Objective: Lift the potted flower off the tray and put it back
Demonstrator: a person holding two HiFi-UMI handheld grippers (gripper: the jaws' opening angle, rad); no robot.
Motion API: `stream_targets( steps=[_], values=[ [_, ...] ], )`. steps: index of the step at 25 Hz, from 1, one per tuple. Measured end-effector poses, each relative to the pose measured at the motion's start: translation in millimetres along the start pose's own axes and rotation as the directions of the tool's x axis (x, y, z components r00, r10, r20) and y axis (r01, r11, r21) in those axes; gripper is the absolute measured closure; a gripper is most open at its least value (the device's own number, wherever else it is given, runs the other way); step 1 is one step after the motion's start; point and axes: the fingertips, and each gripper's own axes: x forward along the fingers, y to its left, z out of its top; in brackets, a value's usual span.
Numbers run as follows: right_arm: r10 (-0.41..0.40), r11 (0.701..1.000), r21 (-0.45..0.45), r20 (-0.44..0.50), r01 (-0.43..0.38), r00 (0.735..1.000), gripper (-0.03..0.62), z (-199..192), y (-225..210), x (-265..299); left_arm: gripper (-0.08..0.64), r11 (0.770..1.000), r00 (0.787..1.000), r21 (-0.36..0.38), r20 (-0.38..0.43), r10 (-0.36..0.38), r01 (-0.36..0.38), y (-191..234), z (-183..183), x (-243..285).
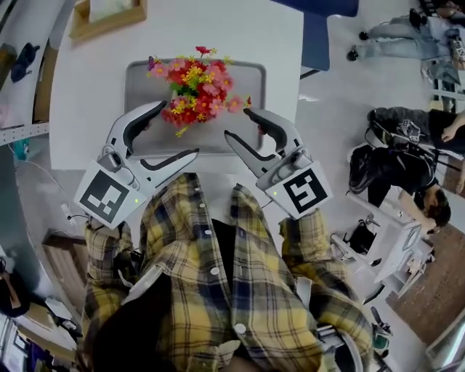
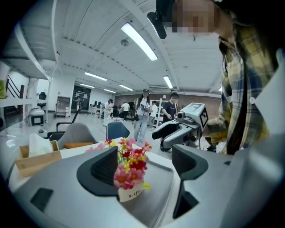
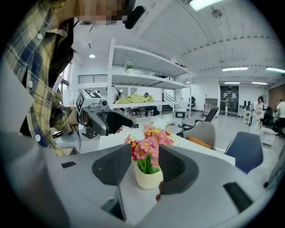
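Observation:
The potted flower [image 1: 197,87], red, pink and yellow blooms in a small cream pot [image 3: 148,178], stands on the grey tray [image 1: 138,73] on the white table. Both grippers hover near the tray's front edge, apart from the flower. My left gripper [image 1: 176,131] is to its front left with the jaws wide open and nothing between them. My right gripper [image 1: 237,123] is to its front right, jaws narrower but apart, pads touching nothing. In the left gripper view the flower [image 2: 130,171] shows beyond the jaw gap. The right gripper view also frames the flower [image 3: 149,149] between the jaws.
A wooden tissue box [image 1: 109,18] sits at the table's far left corner. A blue chair [image 1: 316,36] stands behind the table on the right. People and bags [image 1: 407,160] occupy the floor to the right. The table's front edge lies just below the grippers.

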Motion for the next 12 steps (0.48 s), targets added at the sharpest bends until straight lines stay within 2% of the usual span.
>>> stream_targets(
  steps=[1,3,5,8,12],
  values=[
    [-0.01,1.0,-0.011,0.02,0.01,1.0,0.418,8.9,1.2,-2.3,0.174,1.0,1.0,0.005,0.016,0.004,-0.004,-4.2,8.6,-0.1],
    [-0.027,0.999,-0.032,0.062,0.029,0.998,0.453,26.3,5.0,-7.9,0.243,1.0,0.999,0.012,0.05,0.009,-0.009,-14.2,24.0,0.6],
    [-0.047,0.998,-0.047,0.098,0.052,0.994,0.484,41.8,9.3,-14.7,0.271,1.0,0.997,0.024,0.079,0.002,-0.004,-26.8,37.7,0.8],
    [-0.083,0.995,-0.045,0.15,0.091,0.985,0.539,62.6,14.5,-27.7,0.34,0.998,0.994,0.052,0.11,0.022,-0.028,-41.4,56.9,-0.4],
    [-0.112,0.992,-0.04,0.195,0.122,0.974,0.575,80.5,18.4,-40.2,0.414,0.995,0.987,0.08,0.151,0.046,-0.059,-56.4,78.3,1.3]
  ],
)
